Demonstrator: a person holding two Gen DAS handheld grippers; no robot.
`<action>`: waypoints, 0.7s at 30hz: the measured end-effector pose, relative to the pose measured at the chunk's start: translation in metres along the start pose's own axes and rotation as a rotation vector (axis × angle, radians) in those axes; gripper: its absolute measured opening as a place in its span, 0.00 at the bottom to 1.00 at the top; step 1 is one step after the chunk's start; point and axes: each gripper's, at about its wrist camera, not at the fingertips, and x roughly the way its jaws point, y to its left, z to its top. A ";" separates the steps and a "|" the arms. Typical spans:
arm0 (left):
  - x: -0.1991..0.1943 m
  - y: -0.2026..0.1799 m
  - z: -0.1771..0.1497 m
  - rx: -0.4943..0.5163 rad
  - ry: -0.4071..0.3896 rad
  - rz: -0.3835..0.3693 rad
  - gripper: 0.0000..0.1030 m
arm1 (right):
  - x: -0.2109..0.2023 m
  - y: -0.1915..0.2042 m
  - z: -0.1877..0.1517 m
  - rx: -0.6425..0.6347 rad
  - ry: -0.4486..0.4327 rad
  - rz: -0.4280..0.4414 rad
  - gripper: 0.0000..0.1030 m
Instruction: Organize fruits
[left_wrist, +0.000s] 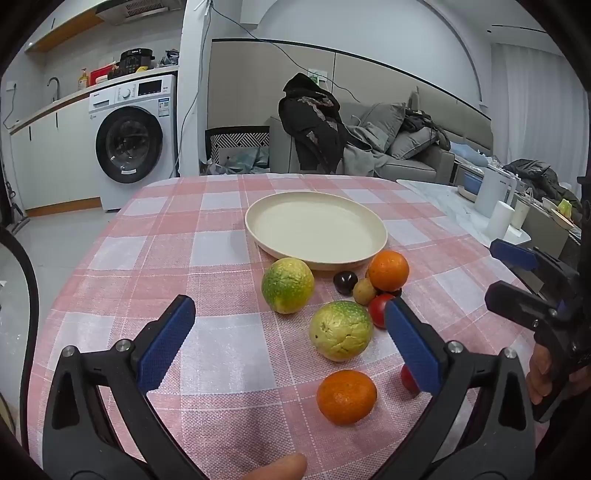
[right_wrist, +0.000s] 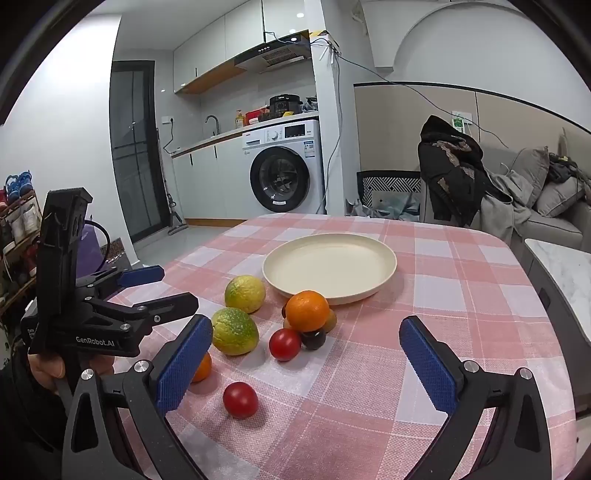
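Nearest, both grippers hover over the pink checked tablecloth (right_wrist: 443, 288) with their blue pads spread wide and nothing between them: the left gripper (left_wrist: 290, 339) and the right gripper (right_wrist: 306, 350). Just ahead lie a near orange (left_wrist: 346, 397) and a red tomato (right_wrist: 240, 400) (partly hidden behind a finger in the left wrist view). Beyond them sit two green-yellow citrus fruits (left_wrist: 340, 330) (left_wrist: 287, 285), then a cluster touching one another: a second tomato (right_wrist: 284, 344), a dark plum (left_wrist: 345, 282), and a far orange (left_wrist: 388, 270). Farthest stands the cream plate (left_wrist: 258, 221), holding no fruit.
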 end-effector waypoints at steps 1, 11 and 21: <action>0.000 0.000 0.000 0.001 0.000 0.002 0.99 | 0.000 0.000 0.000 -0.001 -0.005 0.002 1.00; 0.002 0.002 -0.001 -0.006 0.011 -0.005 0.99 | -0.004 0.003 0.001 -0.005 0.007 -0.006 1.00; 0.003 0.000 -0.001 -0.002 0.015 -0.006 0.99 | 0.000 0.005 0.002 -0.010 0.014 -0.007 1.00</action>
